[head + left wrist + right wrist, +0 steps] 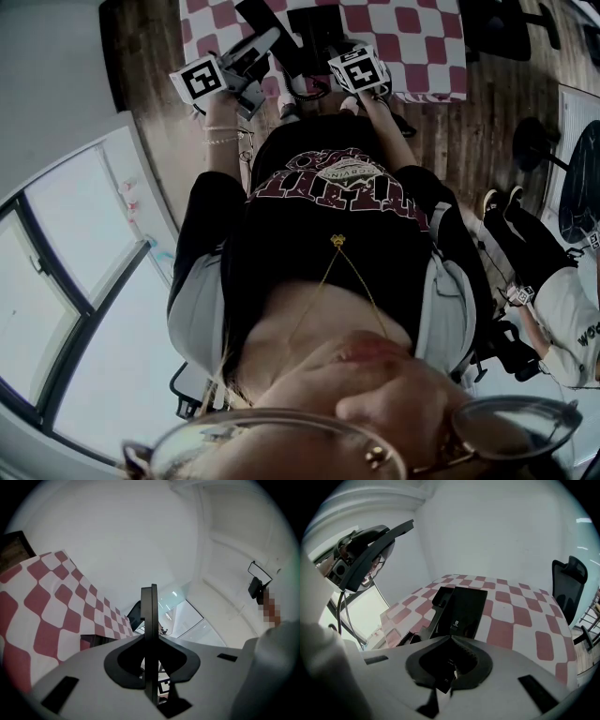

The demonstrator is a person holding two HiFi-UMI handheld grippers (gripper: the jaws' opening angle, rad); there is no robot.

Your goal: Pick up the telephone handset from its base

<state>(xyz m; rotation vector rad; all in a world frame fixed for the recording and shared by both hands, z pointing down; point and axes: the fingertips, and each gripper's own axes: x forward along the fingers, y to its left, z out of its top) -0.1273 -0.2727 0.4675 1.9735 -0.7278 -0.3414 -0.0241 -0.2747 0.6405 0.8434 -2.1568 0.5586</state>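
Head view: glasses sat nearest the lens. Both forearms reached forward, with the left hand-held gripper and right hand-held gripper side by side at the checkered bench edge.
Left gripper view: jaws pressed together, empty, tilted up toward a white wall.
Right gripper view: jaws looked closed, empty. Only this view showed the telephone handset, lying on its base on the bench, ahead of the jaws.

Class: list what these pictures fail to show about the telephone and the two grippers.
- Handset: in the right gripper view it is black against the black telephone, so its outline is lost.
- Right gripper jaws: dark against that telephone; open or shut unclear.
- Left gripper: shut; its body hides most of the table; telephone not identifiable.
- Head view: grippers cover part of the telephone.
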